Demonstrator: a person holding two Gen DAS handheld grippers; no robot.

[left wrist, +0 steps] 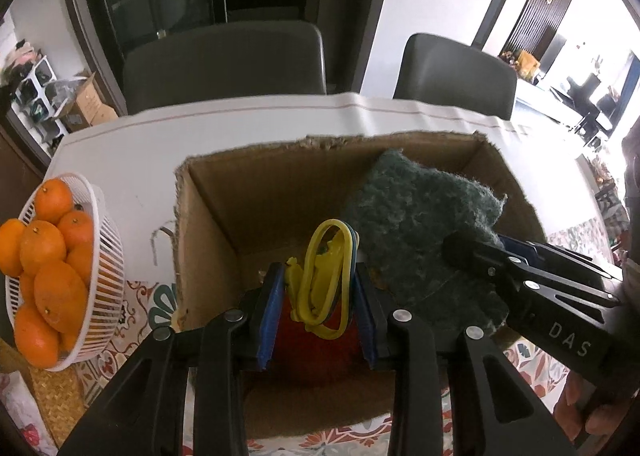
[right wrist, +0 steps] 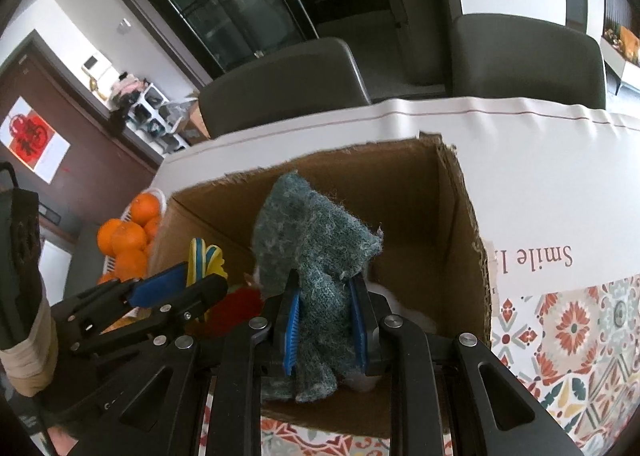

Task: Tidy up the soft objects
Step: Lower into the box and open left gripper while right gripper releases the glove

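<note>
Fruit basket (left wrist: pixel 100 256) left of box (left wrist: pixel 208 216)

Fuzzy teal knit cloth (right wrist: pixel 316 256), crumpled, hanging upright over open cardboard box (left wrist: pixel 248 192); yellow-and-red soft toy (left wrist: pixel 320 284) left of it, also above box.

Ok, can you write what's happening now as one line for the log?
left hand-held gripper: holding yellow toy | right hand-held gripper: holding green cloth | both over cardboard box
</note>
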